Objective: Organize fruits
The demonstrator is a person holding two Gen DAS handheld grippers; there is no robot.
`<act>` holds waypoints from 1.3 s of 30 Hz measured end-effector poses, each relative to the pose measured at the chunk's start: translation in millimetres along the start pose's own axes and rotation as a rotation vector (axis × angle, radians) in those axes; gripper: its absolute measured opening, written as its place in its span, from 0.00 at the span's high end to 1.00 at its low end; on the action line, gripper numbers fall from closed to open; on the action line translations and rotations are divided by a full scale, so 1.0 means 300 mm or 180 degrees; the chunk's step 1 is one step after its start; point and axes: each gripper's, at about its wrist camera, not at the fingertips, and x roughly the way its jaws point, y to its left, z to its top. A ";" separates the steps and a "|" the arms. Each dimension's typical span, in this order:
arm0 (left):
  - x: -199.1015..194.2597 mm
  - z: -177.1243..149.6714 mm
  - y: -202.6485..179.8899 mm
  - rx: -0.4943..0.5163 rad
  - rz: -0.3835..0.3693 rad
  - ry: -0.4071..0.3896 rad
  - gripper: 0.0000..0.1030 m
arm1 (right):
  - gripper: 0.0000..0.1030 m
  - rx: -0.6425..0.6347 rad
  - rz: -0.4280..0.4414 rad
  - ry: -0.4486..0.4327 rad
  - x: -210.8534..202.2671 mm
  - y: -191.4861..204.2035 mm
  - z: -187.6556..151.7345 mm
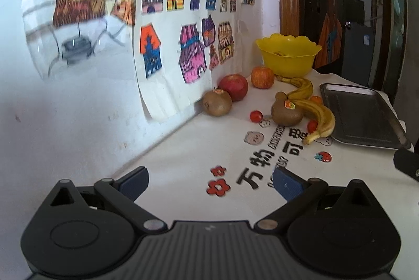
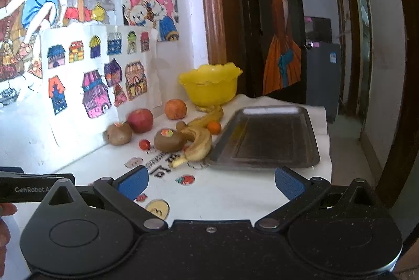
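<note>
Fruit lies on a white table (image 1: 199,149) against the wall: two kiwis (image 1: 217,103) (image 1: 286,113), a red apple (image 1: 233,87), an orange-red apple (image 1: 262,77), two bananas (image 1: 318,120), cherry tomatoes (image 1: 256,116) and a small orange (image 1: 315,99). Behind them stands a yellow bowl (image 1: 288,54), and to the right lies a metal tray (image 1: 361,115). My left gripper (image 1: 210,183) is open and empty, well short of the fruit. My right gripper (image 2: 211,183) is open and empty too, facing the tray (image 2: 264,138), the bananas (image 2: 197,142) and the bowl (image 2: 210,86).
Drawings of houses (image 1: 178,44) hang on the wall at left. A wooden door frame (image 2: 214,5) and a dark doorway stand behind the bowl. The table's right edge (image 2: 327,128) drops off beside the tray. The other gripper's body (image 2: 31,188) shows at left.
</note>
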 end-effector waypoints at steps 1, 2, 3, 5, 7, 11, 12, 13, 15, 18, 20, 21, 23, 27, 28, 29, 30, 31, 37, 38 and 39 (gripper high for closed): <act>-0.006 0.014 0.003 0.0027 0.0009 -0.0022 0.00 | 0.01 -0.0024 0.0048 -0.0017 -0.002 0.002 0.012; -0.011 0.026 0.007 0.0044 0.0011 -0.0042 0.00 | 0.01 -0.0057 0.0137 -0.0029 -0.004 0.004 0.028; -0.018 0.046 0.015 0.0064 0.0027 -0.0070 0.00 | 0.01 -0.0086 0.0230 -0.0037 -0.006 0.006 0.042; -0.031 0.076 0.025 0.0092 0.0078 -0.0119 0.00 | 0.01 -0.0109 0.0380 -0.0050 -0.007 0.005 0.074; -0.046 0.108 0.041 0.0104 0.0109 -0.0187 0.00 | 0.01 -0.0127 0.0452 -0.0078 -0.007 0.003 0.107; -0.058 0.165 0.063 0.0141 0.0163 -0.0278 0.00 | 0.01 -0.0259 0.0535 -0.0164 -0.006 0.012 0.193; -0.060 0.182 0.068 0.0157 0.0178 -0.0310 0.00 | 0.01 -0.0302 0.0568 -0.0195 -0.008 0.015 0.217; -0.059 0.194 0.070 0.0172 0.0185 -0.0328 0.00 | 0.01 -0.0334 0.0586 -0.0222 -0.010 0.018 0.237; -0.055 0.234 0.081 0.0196 0.0177 -0.0344 0.00 | 0.01 -0.0408 0.0627 -0.0282 -0.009 0.027 0.294; -0.047 0.303 0.092 0.0193 0.0088 -0.0371 0.00 | 0.01 -0.0428 0.0686 -0.0344 -0.006 0.028 0.386; -0.041 0.345 0.096 0.0170 0.0046 -0.0429 0.00 | 0.01 -0.0362 0.0734 -0.0389 0.005 0.016 0.447; -0.036 0.361 0.097 0.0151 0.0031 -0.0466 0.00 | 0.01 -0.0326 0.0737 -0.0397 0.014 0.008 0.470; -0.013 0.388 0.096 0.0112 0.0001 -0.0526 0.00 | 0.01 -0.0310 0.0730 -0.0408 0.041 -0.003 0.497; 0.104 0.417 0.098 -0.0039 -0.0108 -0.0430 0.00 | 0.01 -0.0421 0.0695 -0.0347 0.145 -0.012 0.478; 0.140 0.418 0.096 -0.0078 -0.0147 -0.0387 0.00 | 0.01 -0.0450 0.0715 -0.0303 0.175 -0.014 0.465; 0.178 0.419 0.091 -0.0107 -0.0183 -0.0342 0.00 | 0.01 -0.0482 0.0749 -0.0251 0.212 -0.018 0.449; 0.214 0.416 0.086 -0.0134 -0.0212 -0.0307 0.00 | 0.01 -0.0500 0.0779 -0.0215 0.242 -0.022 0.434; 0.242 0.407 0.081 -0.0149 -0.0240 -0.0291 0.00 | 0.01 -0.0518 0.0803 -0.0171 0.275 -0.029 0.419; 0.430 0.364 0.011 -0.0176 -0.0505 -0.0163 0.00 | 0.01 -0.0682 0.0983 0.0080 0.459 -0.066 0.337; 0.455 0.357 -0.004 -0.0157 -0.0537 -0.0146 0.00 | 0.01 -0.0713 0.0977 0.0132 0.490 -0.070 0.323; 0.481 0.351 -0.021 -0.0124 -0.0571 -0.0139 0.00 | 0.01 -0.0751 0.0965 0.0183 0.521 -0.072 0.308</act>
